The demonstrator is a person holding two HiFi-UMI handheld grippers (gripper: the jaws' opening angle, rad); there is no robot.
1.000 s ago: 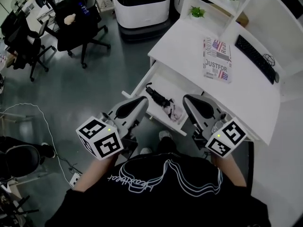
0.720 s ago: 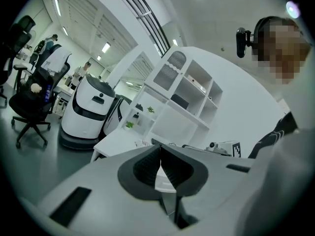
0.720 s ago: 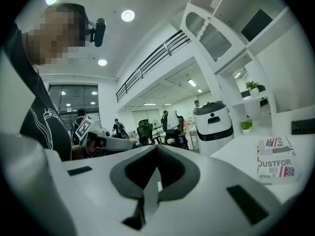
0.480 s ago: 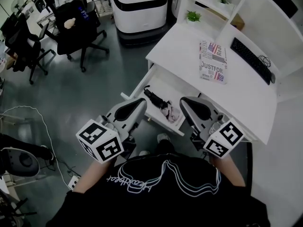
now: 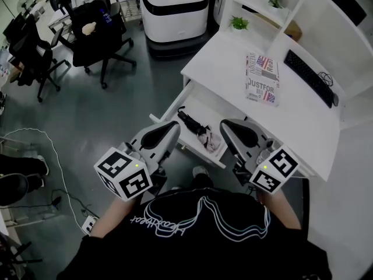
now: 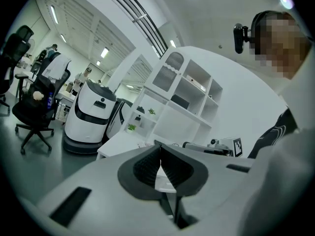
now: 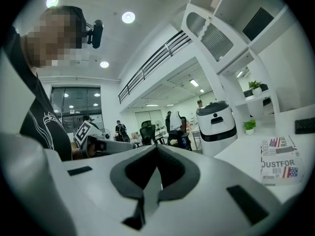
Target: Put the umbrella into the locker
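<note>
Overhead scene, read from left to right. Black office chairs (image 5: 96,37) stand on the grey floor toward the upper left, and a pale cable (image 5: 53,156) loops across the floor below them. A white machine with a dark band (image 5: 173,4) stands at the top, just beyond the desk's far corner.

Left gripper (image 5: 169,130) – held in the person's left hand, with its marker cube toward the body – points at the drawer's front edge. In the left gripper view its two dark pads meet along a closed line, with nothing between them.

Drawer (image 5: 175,101), pulled out of the white desk (image 5: 303,127) on the desk's left side, stands open. The umbrella (image 5: 189,121), black and folded, lies inside it close to the front edge, toward the left front corner. A crumpled pale item (image 5: 210,140) rests just beside the umbrella, further right along the same edge.

Right gripper (image 5: 228,127) – cube likewise toward the body – hovers over the drawer's right front corner, clear of the umbrella. In the right gripper view its jaws are pressed together and hold nothing.

On the desk, a magazine (image 5: 262,77) lies near the middle and a black keyboard (image 5: 309,74) lies along the back edge. A potted plant (image 5: 239,23) sits on the shelf at the far corner.
</note>
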